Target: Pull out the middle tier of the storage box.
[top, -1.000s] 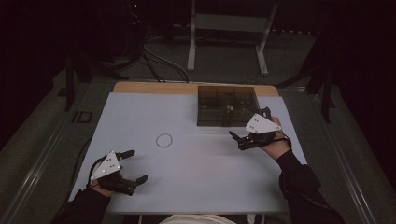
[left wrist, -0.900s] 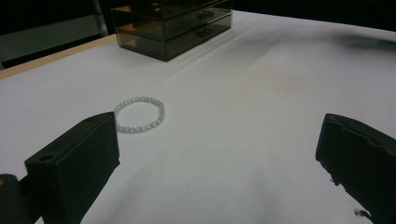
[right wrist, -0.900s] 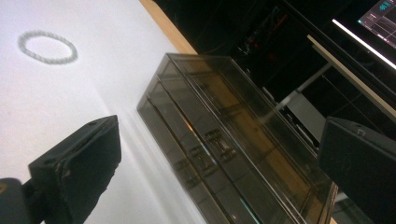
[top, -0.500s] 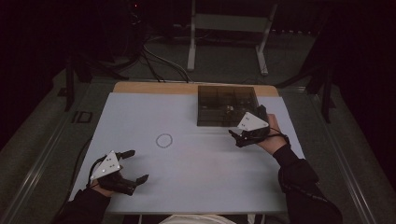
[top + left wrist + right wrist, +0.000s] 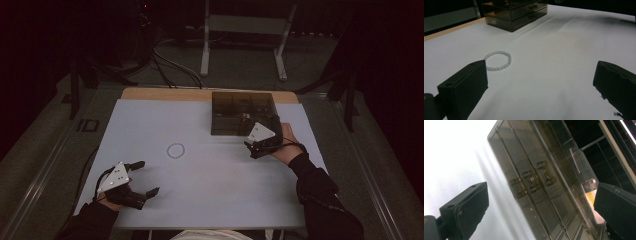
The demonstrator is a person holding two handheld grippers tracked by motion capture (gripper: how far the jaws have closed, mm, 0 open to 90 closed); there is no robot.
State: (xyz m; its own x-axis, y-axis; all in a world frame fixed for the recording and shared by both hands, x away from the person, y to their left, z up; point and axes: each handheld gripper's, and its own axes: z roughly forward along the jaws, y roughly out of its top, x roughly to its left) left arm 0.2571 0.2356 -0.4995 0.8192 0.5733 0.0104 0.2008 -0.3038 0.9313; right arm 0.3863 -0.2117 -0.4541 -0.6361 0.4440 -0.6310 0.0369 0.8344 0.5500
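**Q:** What does the high view show at this stage?

**A:** The right gripper (image 5: 260, 144), right of centre in the frame, sits at the front face of the smoked drawer box (image 5: 243, 111), which stands at the upper centre-right of the white table (image 5: 210, 200). The left gripper (image 5: 137, 177) lies at the lower left, near the table's near edge. The bead bracelet (image 5: 175, 150) lies flat on the table just left of centre, apart from both grippers and from the box.

**Q:** How do the tools stand?

**A:** Both are spread wide and hold nothing. In the left gripper view the jaws frame bare table, with the bracelet (image 5: 498, 60) ahead at centre left and the drawer box (image 5: 515, 12) at the top. In the right gripper view the jaws bracket the box front, where three small drawer handles (image 5: 531, 181) sit in a row at mid-frame; no jaw touches them.

**Q:** Which step is in hand?

**A:** Judged from the layout, the approach to a drawer: all drawers look shut, and the bracelet is untouched.

**Q:** What does the next move call for?

**A:** Probably lining the right jaws on a single handle, closing on it and drawing straight out. The handles are small and close together, so the aim must be fine; the light box may slide unless the pull is gentle.
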